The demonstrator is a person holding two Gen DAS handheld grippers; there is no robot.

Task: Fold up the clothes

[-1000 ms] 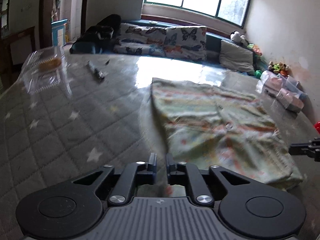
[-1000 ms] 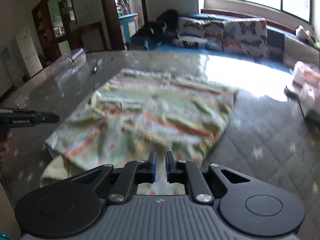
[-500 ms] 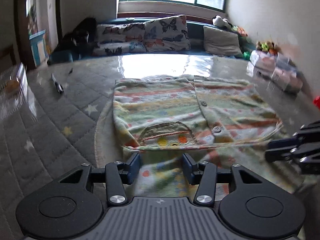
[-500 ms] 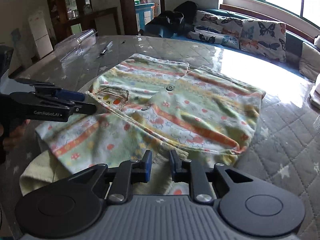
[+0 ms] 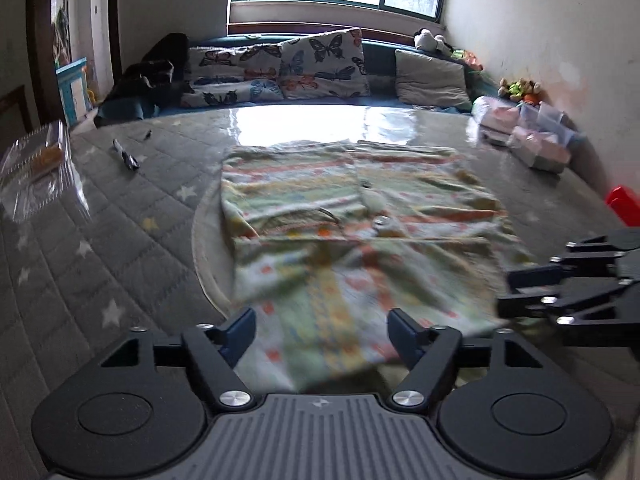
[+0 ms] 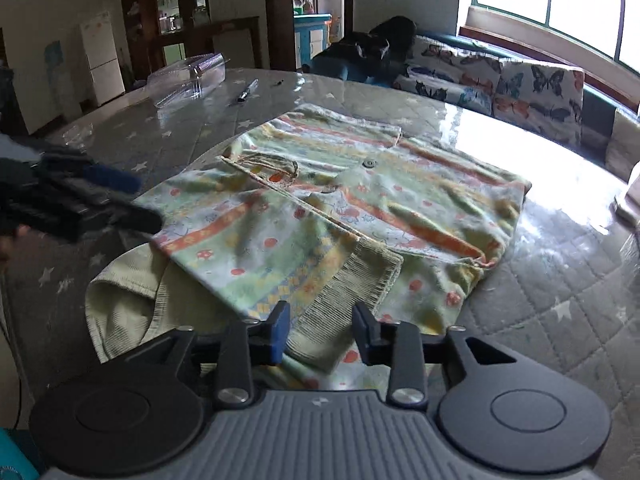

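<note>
Your left hand-held gripper and right hand-held gripper were both spread and empty. The striped children's cardigan lay on the quilted surface, its ribbed cuff directly ahead of the right one, nearest.

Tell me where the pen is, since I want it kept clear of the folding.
The pen lies on the table far left of the garment, beside the clear plastic box.
</note>
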